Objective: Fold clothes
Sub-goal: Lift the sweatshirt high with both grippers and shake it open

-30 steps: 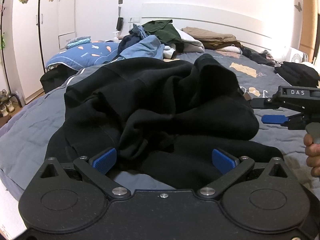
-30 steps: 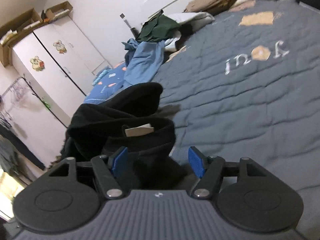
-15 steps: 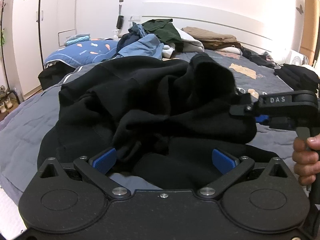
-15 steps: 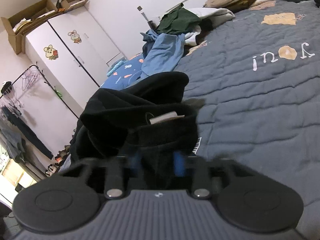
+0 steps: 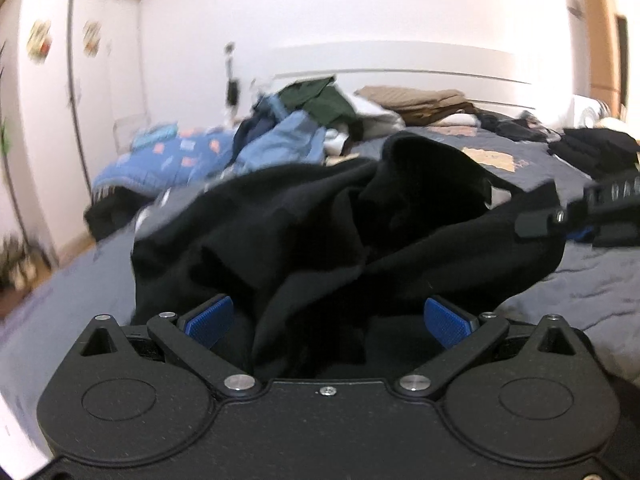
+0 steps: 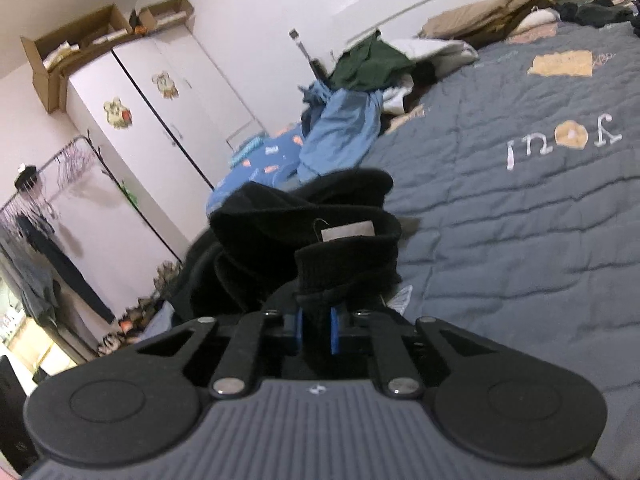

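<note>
The right gripper (image 6: 316, 330), open a second ago, is closing on the black garment's (image 5: 320, 224) hem on the bed (image 6: 520, 240), while the left gripper (image 5: 330, 316) gapes around bunched cloth, readying the spread.

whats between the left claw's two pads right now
Black garment cloth, bunched between the left claw's wide-apart pads; neither pad presses it. Left wrist view shows this.

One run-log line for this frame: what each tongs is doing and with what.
left tongs: open, black garment between pads, ungripped | right tongs: closing, pads pinching garment cuff | bed: garment bunched, unfolded
</note>
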A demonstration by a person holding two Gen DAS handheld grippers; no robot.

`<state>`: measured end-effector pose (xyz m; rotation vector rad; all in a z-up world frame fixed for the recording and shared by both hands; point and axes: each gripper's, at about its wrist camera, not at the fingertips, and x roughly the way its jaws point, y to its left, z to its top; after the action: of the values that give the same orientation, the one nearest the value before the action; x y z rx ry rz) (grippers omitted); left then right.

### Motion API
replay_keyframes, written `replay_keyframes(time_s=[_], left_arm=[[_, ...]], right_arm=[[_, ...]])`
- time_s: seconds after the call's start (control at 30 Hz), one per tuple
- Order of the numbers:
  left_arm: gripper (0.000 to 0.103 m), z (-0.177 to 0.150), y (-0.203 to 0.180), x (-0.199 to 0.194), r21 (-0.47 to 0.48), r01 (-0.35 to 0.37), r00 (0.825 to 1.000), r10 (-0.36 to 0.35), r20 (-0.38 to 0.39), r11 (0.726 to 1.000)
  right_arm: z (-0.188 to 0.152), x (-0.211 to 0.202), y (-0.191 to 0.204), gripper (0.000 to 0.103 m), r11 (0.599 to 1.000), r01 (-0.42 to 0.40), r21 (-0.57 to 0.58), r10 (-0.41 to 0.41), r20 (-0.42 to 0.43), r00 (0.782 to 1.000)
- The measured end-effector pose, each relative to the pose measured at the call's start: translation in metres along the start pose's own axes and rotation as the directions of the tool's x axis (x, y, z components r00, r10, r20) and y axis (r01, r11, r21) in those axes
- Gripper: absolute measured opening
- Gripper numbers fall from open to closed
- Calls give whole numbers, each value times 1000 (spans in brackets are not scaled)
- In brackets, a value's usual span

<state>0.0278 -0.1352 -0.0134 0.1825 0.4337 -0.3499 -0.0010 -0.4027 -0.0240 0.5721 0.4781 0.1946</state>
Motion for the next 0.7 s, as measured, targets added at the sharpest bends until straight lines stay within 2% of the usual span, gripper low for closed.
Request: replay_keyframes(time_s=[0.07, 0.17, 0.4, 0.43, 0.57, 0.7], left_arm=[[103, 4, -2, -2, 13, 3, 1000, -3, 26, 1000], [103, 3, 2, -9, -37, 54, 997, -52, 48, 998], [103, 6, 0, -23, -54, 114, 989, -108, 100, 992], [103, 8, -2, -25, -55, 127, 987, -121, 107, 990], [103, 22, -18, -21, 39, 148, 979, -152, 134, 988], [103, 42, -38, -1, 191, 143, 975, -172, 143, 971]], right_arm=[[6, -9, 2, 10, 1000, -12, 10, 12, 33, 999], [19, -28, 3, 10, 999, -29, 23, 27, 89, 996], [52, -86, -3, 10, 999, -45, 18, 41, 214, 976], [53, -89, -4, 9, 999, -34, 6, 32, 207, 978], [41, -85, -16, 9, 1000, 16, -4, -15, 149, 989], [32, -79, -34, 10, 999, 42, 22, -44, 102, 994]])
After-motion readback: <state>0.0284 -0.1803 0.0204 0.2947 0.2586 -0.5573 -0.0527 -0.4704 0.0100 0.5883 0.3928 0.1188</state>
